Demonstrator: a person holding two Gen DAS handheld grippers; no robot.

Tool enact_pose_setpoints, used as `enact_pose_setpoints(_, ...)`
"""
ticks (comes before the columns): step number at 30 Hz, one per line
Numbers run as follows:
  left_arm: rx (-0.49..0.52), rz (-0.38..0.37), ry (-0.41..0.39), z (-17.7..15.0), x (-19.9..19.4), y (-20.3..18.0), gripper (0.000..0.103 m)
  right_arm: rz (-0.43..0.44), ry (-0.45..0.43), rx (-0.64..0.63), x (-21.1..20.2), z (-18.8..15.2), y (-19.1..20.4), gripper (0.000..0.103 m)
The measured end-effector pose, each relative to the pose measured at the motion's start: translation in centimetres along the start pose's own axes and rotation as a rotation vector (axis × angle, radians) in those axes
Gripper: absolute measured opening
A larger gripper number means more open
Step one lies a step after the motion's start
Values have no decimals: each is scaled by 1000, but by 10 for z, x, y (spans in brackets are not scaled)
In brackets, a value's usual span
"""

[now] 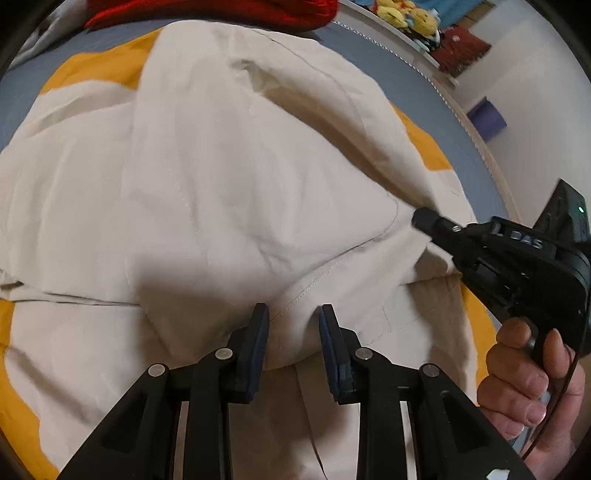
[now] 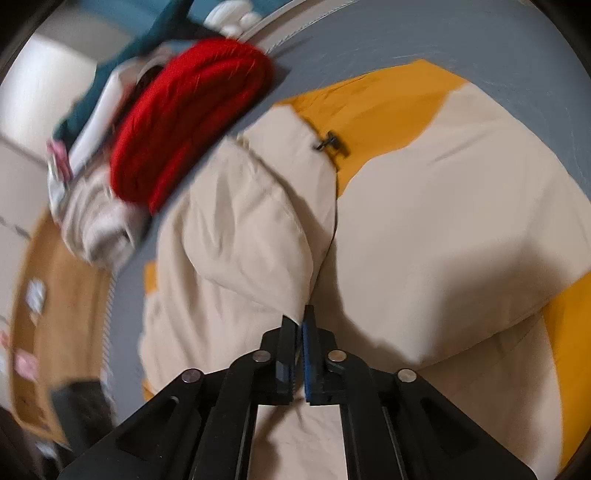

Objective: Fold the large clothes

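Observation:
A large beige and yellow jacket lies spread on a grey surface, partly folded over itself. My left gripper is open, its fingers on either side of a stitched hem of the beige cloth. My right gripper shows at the right of the left wrist view, held by a hand, its tip at a fold of the jacket. In the right wrist view the right gripper is shut on a beige fold of the jacket. A black zipper pull sits by a yellow panel.
A red knitted garment lies at the far edge of the grey surface beside other piled clothes. Yellow soft toys and a dark red cloth sit beyond the edge. A wooden floor is below.

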State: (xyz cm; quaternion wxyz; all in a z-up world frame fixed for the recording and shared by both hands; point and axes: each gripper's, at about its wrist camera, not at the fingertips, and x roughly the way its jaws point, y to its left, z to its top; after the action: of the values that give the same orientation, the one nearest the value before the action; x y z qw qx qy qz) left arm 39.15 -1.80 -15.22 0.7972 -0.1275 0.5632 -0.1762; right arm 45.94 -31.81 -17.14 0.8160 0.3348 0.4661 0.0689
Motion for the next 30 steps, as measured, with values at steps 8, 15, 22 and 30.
enact_pose_setpoints(8, 4, -18, -80, 24, -48, 9, 25, -147, -9, 79, -6, 3, -13, 32)
enact_pose_setpoints(15, -155, 84, -25, 23, -21, 65, 25, -237, -239, -143, -47, -2, 37, 43)
enact_pose_setpoints(22, -140, 147, -90, 25, -43, 48, 24, -296, -88, 27, -29, 2, -6, 46)
enact_pose_setpoints(30, -25, 15, -74, 22, -27, 12, 24, -155, -210, -184, -49, -3, 42, 48)
